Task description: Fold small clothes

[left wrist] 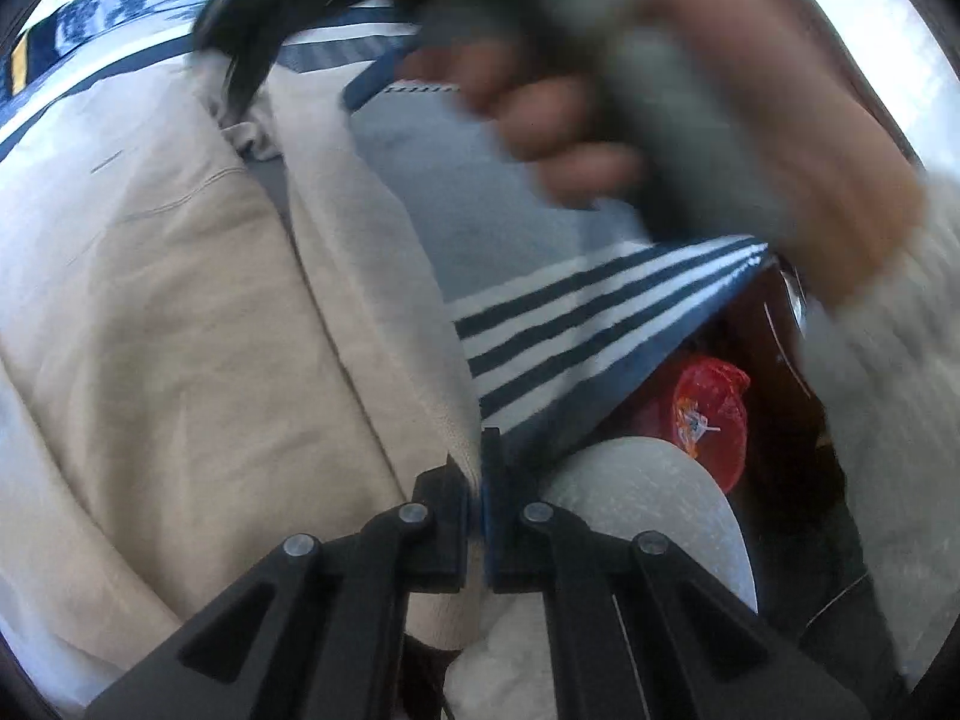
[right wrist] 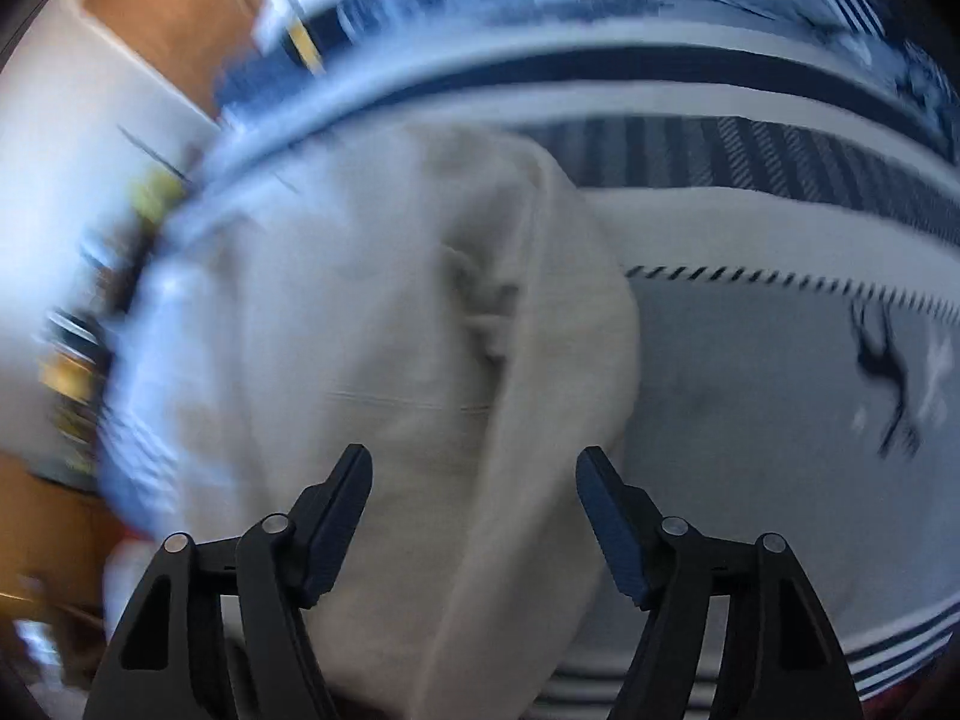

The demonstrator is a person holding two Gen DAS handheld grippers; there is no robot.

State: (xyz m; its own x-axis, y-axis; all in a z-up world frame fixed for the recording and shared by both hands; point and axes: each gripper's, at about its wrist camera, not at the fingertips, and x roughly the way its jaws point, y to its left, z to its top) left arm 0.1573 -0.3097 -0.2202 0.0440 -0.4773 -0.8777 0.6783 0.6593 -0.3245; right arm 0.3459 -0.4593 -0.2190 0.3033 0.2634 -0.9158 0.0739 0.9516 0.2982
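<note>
A beige garment point(left wrist: 210, 312) lies in long folds on a grey-and-white cover with navy stripes point(left wrist: 576, 312). My left gripper point(left wrist: 477, 468) is shut on the beige garment's edge, near the cover's striped border. Above it, a person's hand point(left wrist: 690, 90) grips a blurred grey handle. In the right wrist view, my right gripper point(right wrist: 474, 468) stands open above the same beige garment point(right wrist: 390, 330). A fold of the garment lies below the gap and the pads do not touch it. This view is smeared with motion.
The striped cover point(right wrist: 750, 360) carries a dark animal print at the right. Past its edge sit a red wrapped object point(left wrist: 708, 408) and a pale round surface point(left wrist: 648, 492). Brown wooden furniture point(right wrist: 174, 6) and blurred clutter show at the left.
</note>
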